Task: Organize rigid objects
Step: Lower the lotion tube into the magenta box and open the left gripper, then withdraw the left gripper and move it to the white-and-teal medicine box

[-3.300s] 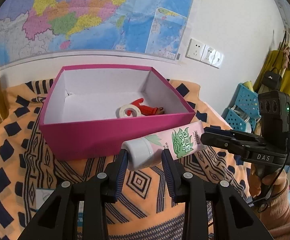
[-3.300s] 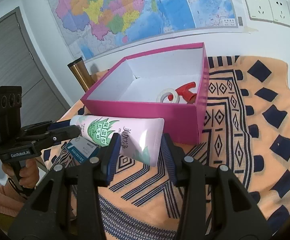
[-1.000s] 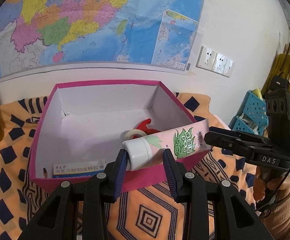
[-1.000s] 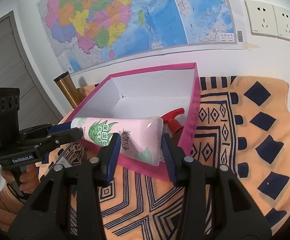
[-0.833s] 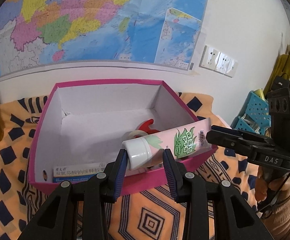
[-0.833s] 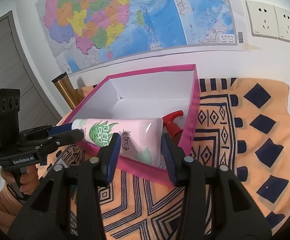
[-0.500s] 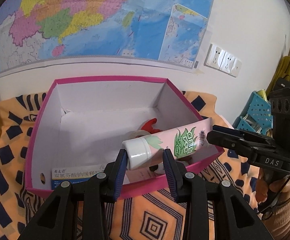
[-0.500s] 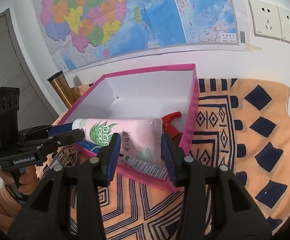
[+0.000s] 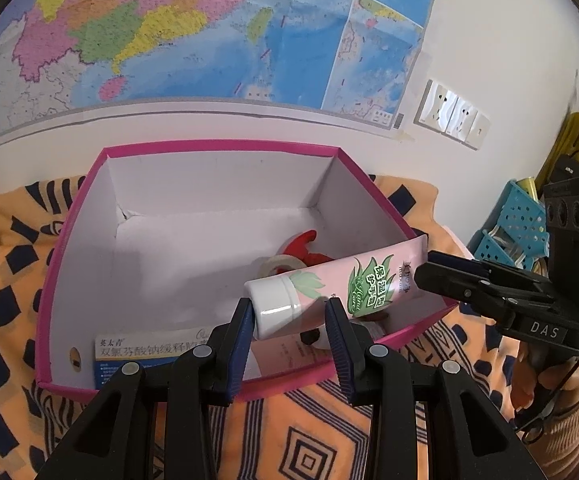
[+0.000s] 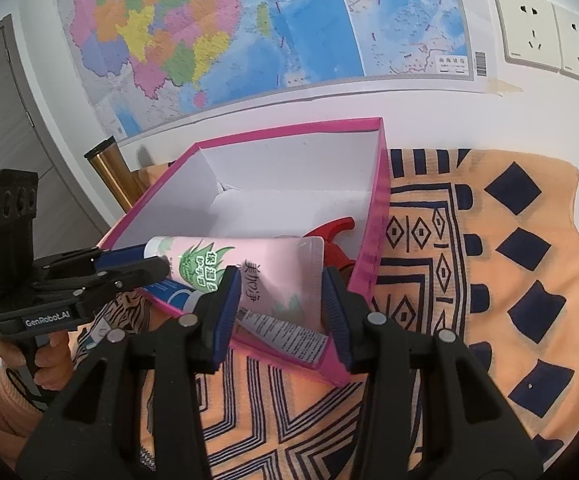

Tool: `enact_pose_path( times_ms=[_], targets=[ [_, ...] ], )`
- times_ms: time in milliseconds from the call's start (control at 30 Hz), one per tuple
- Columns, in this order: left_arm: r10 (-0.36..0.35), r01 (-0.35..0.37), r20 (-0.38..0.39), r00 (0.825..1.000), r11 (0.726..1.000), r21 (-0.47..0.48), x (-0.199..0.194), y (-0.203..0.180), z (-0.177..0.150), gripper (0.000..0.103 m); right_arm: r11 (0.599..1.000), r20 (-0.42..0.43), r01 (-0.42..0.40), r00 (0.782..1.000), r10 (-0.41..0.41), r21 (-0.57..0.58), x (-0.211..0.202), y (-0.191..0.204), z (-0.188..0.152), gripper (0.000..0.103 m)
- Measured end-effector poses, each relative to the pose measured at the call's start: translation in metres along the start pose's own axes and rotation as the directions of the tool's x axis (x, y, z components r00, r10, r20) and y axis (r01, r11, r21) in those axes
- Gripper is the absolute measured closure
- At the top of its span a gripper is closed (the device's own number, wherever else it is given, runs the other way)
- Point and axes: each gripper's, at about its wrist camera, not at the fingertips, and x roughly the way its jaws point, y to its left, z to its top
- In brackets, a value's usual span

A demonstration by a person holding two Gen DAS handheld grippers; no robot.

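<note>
A pink hand-cream tube [image 9: 329, 292] with a white cap and green leaf print is held level over the open pink box [image 9: 69, 264]. My left gripper [image 9: 289, 320] is shut on its cap end. My right gripper [image 10: 281, 292] is shut on its flat crimped end [image 10: 285, 268]. The tube hangs above the box's near right corner. Inside the box lie a red spray trigger [image 9: 305, 244], a tape roll [image 9: 277, 266], a blue-and-white medicine carton [image 9: 145, 350] and a small labelled tube [image 10: 285, 334].
The box stands on an orange and navy patterned cloth [image 10: 489, 264]. A brass cylinder [image 10: 115, 172] stands left of the box by the wall. Blue perforated baskets [image 9: 517, 224] sit at the far right. A map and wall sockets are behind.
Both grippers have carried the tube up from in front of the box and forward over its near rim. The box's inside and the carton have come into view.
</note>
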Motion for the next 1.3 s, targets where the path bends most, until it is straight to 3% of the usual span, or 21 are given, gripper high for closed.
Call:
enact_pose_path(
  times_ms=[433,600,767,933,1067,1200,1300],
  targets=[
    [0.001,-0.002,-0.061,0.998,1.000,-0.013,0.022,0.005,0.003,0.068,0.997,0.013,0.070,0.997,-0.070,-0.017,-0.002,0.006,0.002,0.056],
    [0.020,-0.019,-0.041,0.999,1.000,0.014,0.021,0.001,-0.001,0.065,0.992,0.034,0.122,0.992,-0.120,-0.036,-0.006,0.012,-0.002,0.049],
    [0.010,-0.010,0.023,1.000,1.000,0.022,-0.001,0.003,-0.009,0.058,0.993,0.033,0.112,0.993,-0.110,-0.048,-0.010,0.018,-0.009,0.049],
    [0.045,-0.047,0.113,0.993,0.999,0.017,-0.049,0.017,-0.029,0.052,0.998,0.034,0.045,0.998,-0.043,-0.052,-0.016,0.029,-0.019,0.049],
    [0.100,-0.099,0.150,0.984,0.995,-0.018,-0.085,0.046,-0.049,0.046,0.995,0.001,-0.082,0.997,0.083,-0.061,-0.014,0.048,-0.031,0.049],
    [0.189,-0.181,0.094,0.978,0.980,-0.086,-0.100,0.085,-0.078,0.046,0.973,-0.078,-0.227,0.972,0.223,-0.051,0.005,0.069,-0.047,0.049],
    [0.222,-0.217,0.019,0.975,0.964,-0.154,-0.099,0.113,-0.102,0.046,0.958,-0.154,-0.280,0.951,0.268,-0.058,0.027,0.088,-0.062,0.049]
  ],
)
